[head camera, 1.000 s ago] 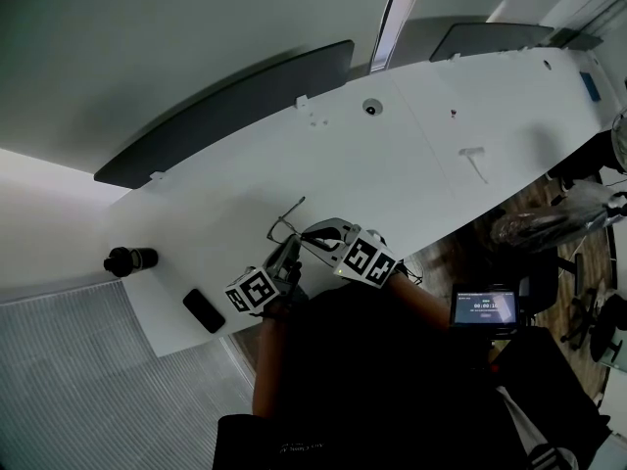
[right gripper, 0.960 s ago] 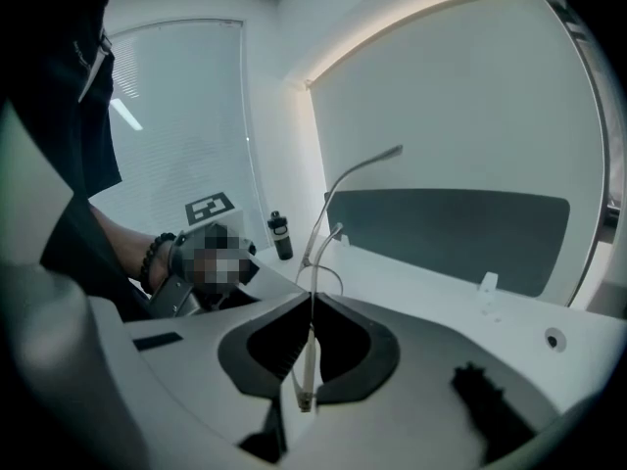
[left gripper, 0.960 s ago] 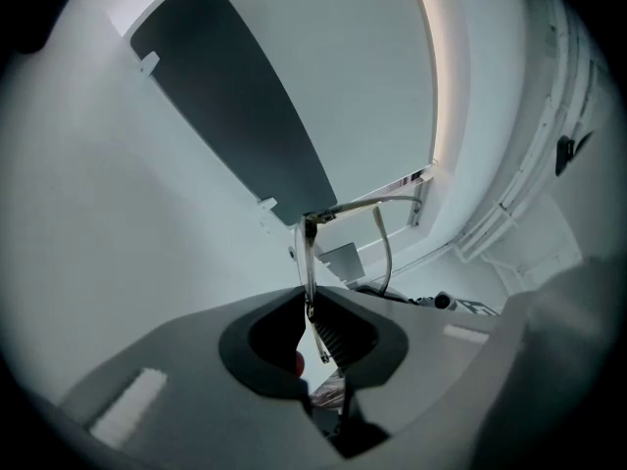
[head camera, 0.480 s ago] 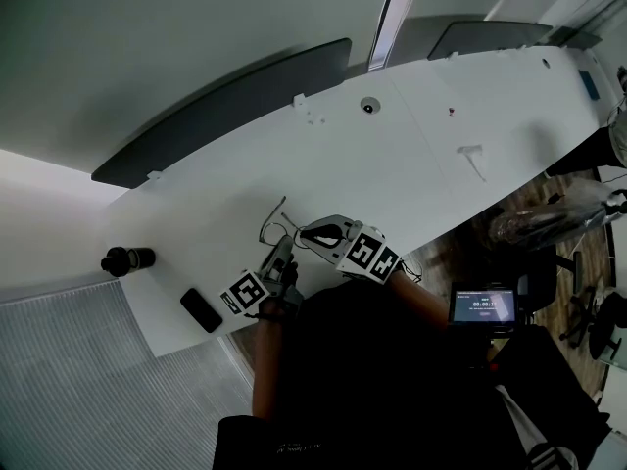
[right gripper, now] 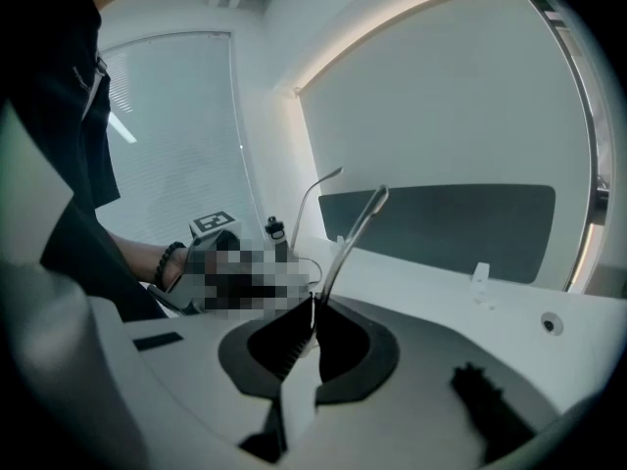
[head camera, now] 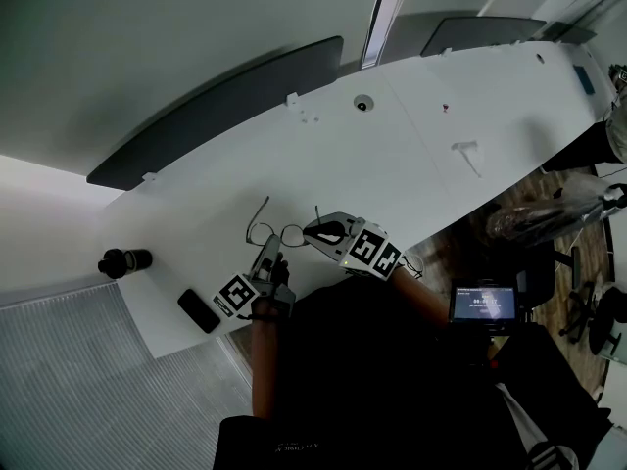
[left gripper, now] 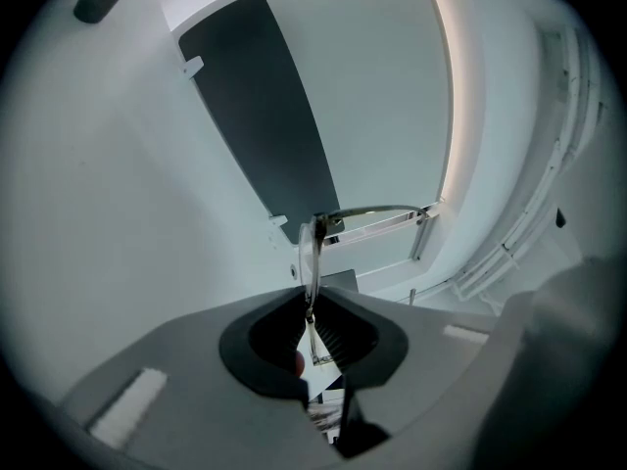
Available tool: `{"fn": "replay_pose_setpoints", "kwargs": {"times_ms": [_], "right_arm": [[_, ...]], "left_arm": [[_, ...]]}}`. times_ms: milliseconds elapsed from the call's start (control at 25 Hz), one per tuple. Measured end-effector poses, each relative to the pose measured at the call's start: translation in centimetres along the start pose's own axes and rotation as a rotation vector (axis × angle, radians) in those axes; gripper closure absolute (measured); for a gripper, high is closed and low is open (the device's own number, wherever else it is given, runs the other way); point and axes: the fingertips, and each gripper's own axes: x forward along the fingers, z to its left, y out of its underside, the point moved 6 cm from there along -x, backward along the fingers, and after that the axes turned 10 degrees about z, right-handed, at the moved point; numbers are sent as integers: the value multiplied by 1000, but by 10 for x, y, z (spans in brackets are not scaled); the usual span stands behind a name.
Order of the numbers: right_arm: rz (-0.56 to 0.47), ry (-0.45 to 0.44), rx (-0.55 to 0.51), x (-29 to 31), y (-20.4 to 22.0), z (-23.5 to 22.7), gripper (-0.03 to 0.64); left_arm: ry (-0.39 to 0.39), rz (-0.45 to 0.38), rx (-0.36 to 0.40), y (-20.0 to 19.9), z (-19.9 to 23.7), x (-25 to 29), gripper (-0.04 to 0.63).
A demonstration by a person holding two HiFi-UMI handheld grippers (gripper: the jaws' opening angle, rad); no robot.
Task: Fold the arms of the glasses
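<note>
Thin wire-rimmed glasses (head camera: 275,233) are held just above the white table (head camera: 411,164), between both grippers. My left gripper (head camera: 270,251) is shut on the front frame: in the left gripper view a lens rim (left gripper: 312,253) stands edge-on between the jaws, and one arm (left gripper: 382,209) runs off to the right. My right gripper (head camera: 312,230) is shut on the other arm (right gripper: 351,238), which rises up and to the right out of its jaws (right gripper: 313,323). The first arm (head camera: 259,211) points away across the table.
A black phone (head camera: 201,310) and a black bottle on its side (head camera: 125,260) lie at the table's left end. A dark panel (head camera: 216,116) runs along the far edge. A small white piece (head camera: 470,155) lies to the right. A lit screen (head camera: 483,305) sits off the near edge.
The glasses and both grippers have drifted slightly left in the head view. The left gripper has rolled a little, and the frame has turned with it. Both grips are unchanged.
</note>
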Motion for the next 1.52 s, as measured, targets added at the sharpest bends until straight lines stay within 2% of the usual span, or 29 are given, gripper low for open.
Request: {"fn": "replay_pose_setpoints", "kwargs": {"times_ms": [560, 720, 920, 1080, 1240, 1360, 1520], "right_arm": [[26, -32, -11, 5, 3, 6, 603], [-59, -25, 11, -1, -7, 5, 603], [-121, 45, -75, -8, -15, 3, 601], [-171, 49, -54, -15, -23, 1, 601], [-128, 20, -76, -14, -22, 4, 609], [-116, -5, -59, -12, -17, 5, 609], [-90, -47, -58, -11, -11, 8, 609]], "left_arm": [[-3, -24, -4, -4, 1, -7, 561], [21, -13, -19, -3, 1, -2, 561], [51, 15, -13, 0, -4, 6, 561], [13, 31, 29, 1, -3, 6, 561], [27, -14, -16, -3, -1, -2, 561], [87, -60, -87, -8, -1, -5, 561], [91, -84, -89, -11, 0, -10, 561]]}}
